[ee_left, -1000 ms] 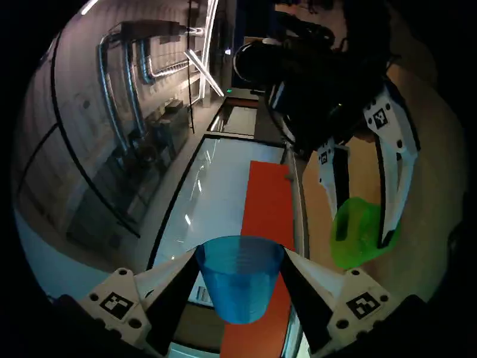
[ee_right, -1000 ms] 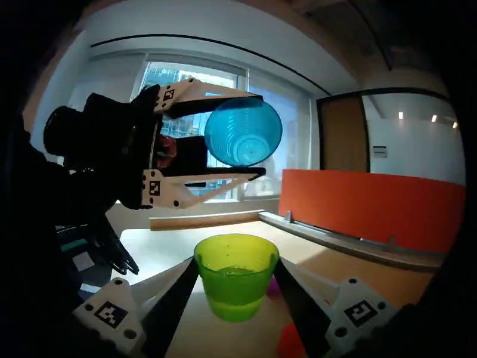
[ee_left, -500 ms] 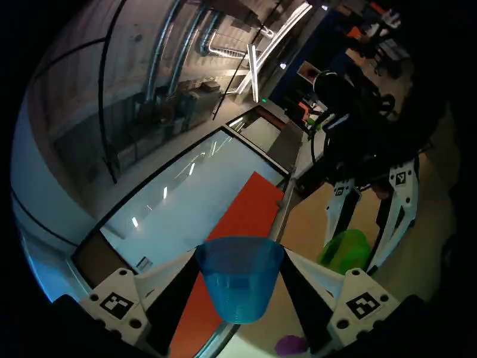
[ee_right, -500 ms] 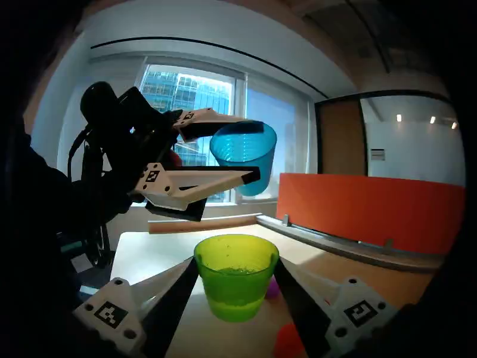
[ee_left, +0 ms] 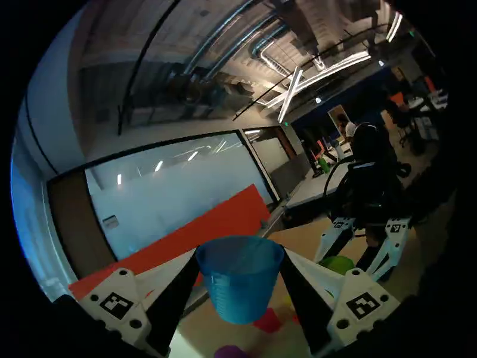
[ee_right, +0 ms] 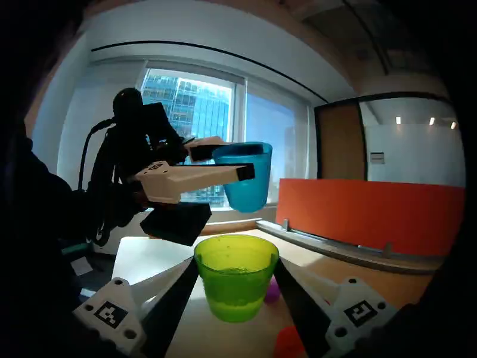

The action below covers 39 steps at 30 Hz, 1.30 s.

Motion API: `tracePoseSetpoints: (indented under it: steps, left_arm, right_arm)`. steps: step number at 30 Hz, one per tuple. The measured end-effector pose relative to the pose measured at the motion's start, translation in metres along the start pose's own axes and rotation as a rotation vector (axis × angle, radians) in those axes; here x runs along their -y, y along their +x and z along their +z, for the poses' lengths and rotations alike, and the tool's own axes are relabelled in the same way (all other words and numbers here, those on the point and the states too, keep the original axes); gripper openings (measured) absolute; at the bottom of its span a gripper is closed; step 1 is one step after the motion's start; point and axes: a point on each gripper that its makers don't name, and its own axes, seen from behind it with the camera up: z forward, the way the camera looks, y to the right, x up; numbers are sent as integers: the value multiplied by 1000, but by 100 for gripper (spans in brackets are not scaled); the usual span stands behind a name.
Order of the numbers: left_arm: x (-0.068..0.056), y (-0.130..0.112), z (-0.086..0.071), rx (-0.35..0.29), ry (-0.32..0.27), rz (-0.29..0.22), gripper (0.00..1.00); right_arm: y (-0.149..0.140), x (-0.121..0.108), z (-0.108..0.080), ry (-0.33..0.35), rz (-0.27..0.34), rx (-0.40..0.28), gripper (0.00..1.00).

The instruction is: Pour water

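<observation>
The right tool is clamped on the green cup. Both fingers press its sides, and the cup sits upright with liquid low inside, above the tabletop. Beyond and higher, the left tool grips the blue cup between both fingers, roughly upright and apart from the green one. An orange partition stands along the tabletop's far edge.

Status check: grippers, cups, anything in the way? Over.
Left gripper shut on blue cup, upright. Right gripper shut on green cup, liquid inside. Small purple object and red object on table by green cup.
</observation>
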Motion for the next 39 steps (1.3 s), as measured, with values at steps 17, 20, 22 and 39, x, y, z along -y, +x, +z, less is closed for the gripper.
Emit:
tracePoseSetpoints:
  steps: [17,20,22,39]
  left_arm:
    - [3,-18,11,-3,-42,-370,88]
    - [3,-23,10,8,-42,-379,88]
    - [2,-28,8,23,-43,-382,88]
    - [3,-110,-13,202,-12,-385,88]
  right_arm:
    - [6,2,-1,0,-4,-10,90]
    - [5,2,-1,-2,-7,-6,90]
    - [4,2,-1,-1,-8,-3,90]
    - [-12,-4,-8,-12,-9,61,90]
